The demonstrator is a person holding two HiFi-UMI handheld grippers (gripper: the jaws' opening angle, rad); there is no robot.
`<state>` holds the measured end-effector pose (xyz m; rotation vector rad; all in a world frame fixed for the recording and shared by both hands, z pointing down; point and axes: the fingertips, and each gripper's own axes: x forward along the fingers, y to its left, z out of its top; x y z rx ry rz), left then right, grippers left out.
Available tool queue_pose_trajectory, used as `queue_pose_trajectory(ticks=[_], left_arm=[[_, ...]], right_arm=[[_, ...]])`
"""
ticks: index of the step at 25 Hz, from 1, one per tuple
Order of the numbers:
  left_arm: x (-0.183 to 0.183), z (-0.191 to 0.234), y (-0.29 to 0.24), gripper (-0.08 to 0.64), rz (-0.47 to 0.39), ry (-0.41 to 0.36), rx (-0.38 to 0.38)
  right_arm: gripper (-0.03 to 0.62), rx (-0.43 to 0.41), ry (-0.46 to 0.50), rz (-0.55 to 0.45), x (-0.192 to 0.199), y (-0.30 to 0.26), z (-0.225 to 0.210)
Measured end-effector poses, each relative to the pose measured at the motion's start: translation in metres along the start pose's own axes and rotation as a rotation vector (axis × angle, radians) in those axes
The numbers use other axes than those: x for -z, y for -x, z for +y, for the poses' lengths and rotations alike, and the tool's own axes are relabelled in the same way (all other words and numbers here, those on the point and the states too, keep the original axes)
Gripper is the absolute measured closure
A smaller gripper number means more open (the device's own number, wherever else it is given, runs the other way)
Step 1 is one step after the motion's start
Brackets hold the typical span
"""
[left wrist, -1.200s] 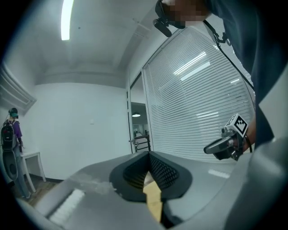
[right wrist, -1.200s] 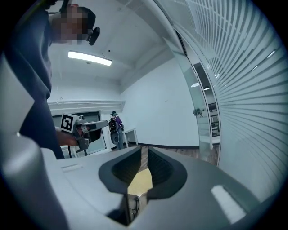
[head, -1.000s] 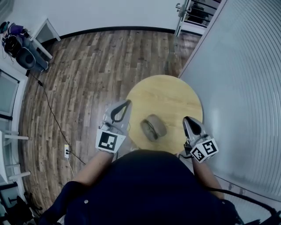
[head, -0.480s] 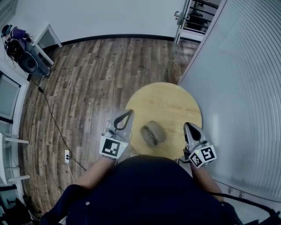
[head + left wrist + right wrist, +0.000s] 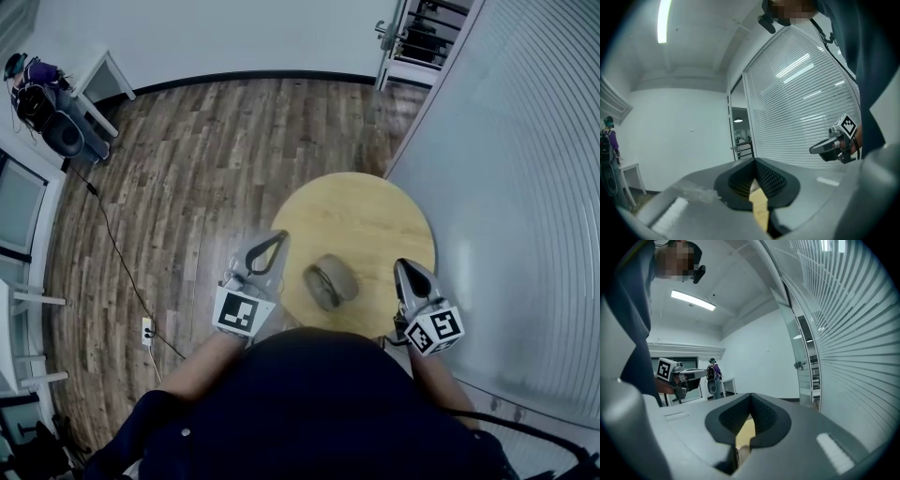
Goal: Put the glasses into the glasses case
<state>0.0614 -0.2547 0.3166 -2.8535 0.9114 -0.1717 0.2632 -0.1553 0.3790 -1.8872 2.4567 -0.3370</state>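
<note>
A grey oval glasses case (image 5: 330, 281) lies closed on the near part of the round wooden table (image 5: 356, 211). No glasses show outside it in any view. My left gripper (image 5: 275, 236) hovers at the table's left edge, a little left of the case, jaws shut with nothing between them. My right gripper (image 5: 403, 266) is at the table's right edge, right of the case, also shut and empty. In the left gripper view the jaws (image 5: 754, 160) meet at their tips, and the right gripper (image 5: 834, 143) shows beyond them. In the right gripper view my own gripper (image 5: 751, 394) is shut, facing the left gripper (image 5: 682, 376).
A wall of white blinds (image 5: 525, 187) runs close along the table's right side. Wooden floor (image 5: 187, 169) surrounds the table, with a cable (image 5: 112, 244) and a socket on the left. A white side table with bags (image 5: 56, 103) stands far left. A glass door (image 5: 403, 37) is behind.
The head camera has shifted slightly, so the table sits a little lower in the picture. Both grippers and the case keep their places.
</note>
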Motion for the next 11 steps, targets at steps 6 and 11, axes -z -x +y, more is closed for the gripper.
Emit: queue_pose_trajectory(ticks=[6,11], left_arm=[[0.0022,-0.0058,-0.0013,0.555,0.001,-0.005,0.022],[0.0016,-0.006,-0.001,0.555,0.007,-0.003,0.031]], right_arm=[[0.583,0.009,-0.018,0.0,0.0063,0.0052,0.0007],[0.583,0.003,-0.017,-0.013,0.0013,0.0057,0.0038]])
